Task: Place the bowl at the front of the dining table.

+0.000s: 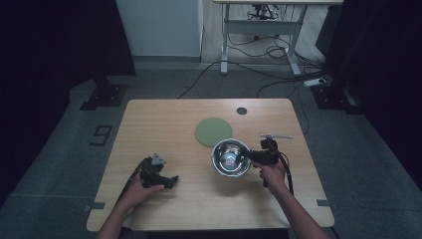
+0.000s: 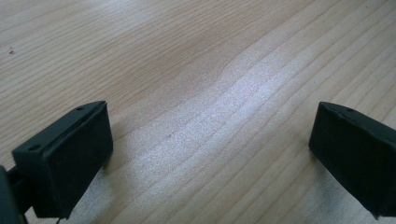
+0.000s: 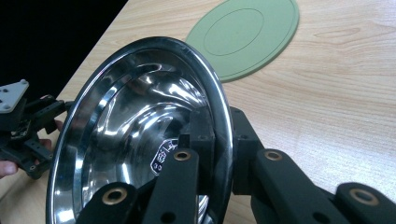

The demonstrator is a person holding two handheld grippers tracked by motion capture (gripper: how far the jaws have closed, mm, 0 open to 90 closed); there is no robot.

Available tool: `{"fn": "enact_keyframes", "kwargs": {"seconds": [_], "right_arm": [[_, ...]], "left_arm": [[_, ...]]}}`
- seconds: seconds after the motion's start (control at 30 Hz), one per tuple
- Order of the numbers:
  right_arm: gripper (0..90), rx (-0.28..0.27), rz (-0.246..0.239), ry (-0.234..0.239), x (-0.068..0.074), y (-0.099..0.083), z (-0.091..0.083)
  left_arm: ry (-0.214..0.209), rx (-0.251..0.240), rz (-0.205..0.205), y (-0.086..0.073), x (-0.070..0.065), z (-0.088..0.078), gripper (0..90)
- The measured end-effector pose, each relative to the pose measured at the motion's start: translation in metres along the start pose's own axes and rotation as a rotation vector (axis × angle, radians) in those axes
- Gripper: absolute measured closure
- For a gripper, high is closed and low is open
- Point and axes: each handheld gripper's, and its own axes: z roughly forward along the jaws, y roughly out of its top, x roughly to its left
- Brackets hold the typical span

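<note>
Right gripper [image 3: 212, 140] clamps the near-right rim of the shiny round steel bowl [image 1: 231, 157], the flat round green mat [image 1: 213, 131] lying just beyond, while left gripper [image 2: 210, 154] rests wide open and empty on the wooden table [image 1: 164, 119].

Readable marks: one floor numeral, one unreadable bowl label

A dark numeral "9" [image 1: 102, 135] lies on the grey floor left of the table [image 1: 164, 119] in the high view. In the right gripper view, a small dark label [image 3: 162, 156] with pale print sits at the bottom inside the steel bowl [image 3: 116, 121]; its characters are too small and partly hidden to make out.
</note>
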Motion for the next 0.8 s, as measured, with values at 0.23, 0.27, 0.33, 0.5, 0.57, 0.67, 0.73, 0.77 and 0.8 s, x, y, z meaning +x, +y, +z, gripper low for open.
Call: {"fn": "enact_keyframes", "kwargs": {"seconds": [0.23,0.27,0.33,0.5,0.57,0.67,0.73,0.77,0.8], "right_arm": [[83.3,-0.001,0.011,-0.005,-0.003,0.002,0.007],[83.3,0.002,0.014,-0.006,-0.003,0.002,0.008],[83.3,0.001,0.018,-0.009,-0.005,0.002,0.011],[83.3,0.005,0.019,-0.018,-0.006,0.005,0.015],[83.3,0.004,0.017,-0.016,-0.005,0.007,0.016],[83.3,0.003,0.016,-0.017,-0.003,0.01,0.018],[83.3,0.004,0.014,-0.018,-0.003,0.012,0.019],[83.3,0.0,0.017,-0.018,-0.002,0.013,0.02],[83.3,-0.002,0.02,-0.017,-0.003,0.013,0.021]], "left_arm": [[0.0,0.0,0.0,0.0,0.0,0.0,0.0],[0.0,0.0,0.0,0.0,0.0,0.0,0.0],[0.0,0.0,0.0,0.0,0.0,0.0,0.0],[0.0,0.0,0.0,0.0,0.0,0.0,0.0],[0.0,0.0,0.0,0.0,0.0,0.0,0.0],[0.0,0.0,0.0,0.0,0.0,0.0,0.0],[0.0,0.0,0.0,0.0,0.0,0.0,0.0],[0.0,0.0,0.0,0.0,0.0,0.0,0.0],[0.0,0.0,0.0,0.0,0.0,0.0,0.0]]}}
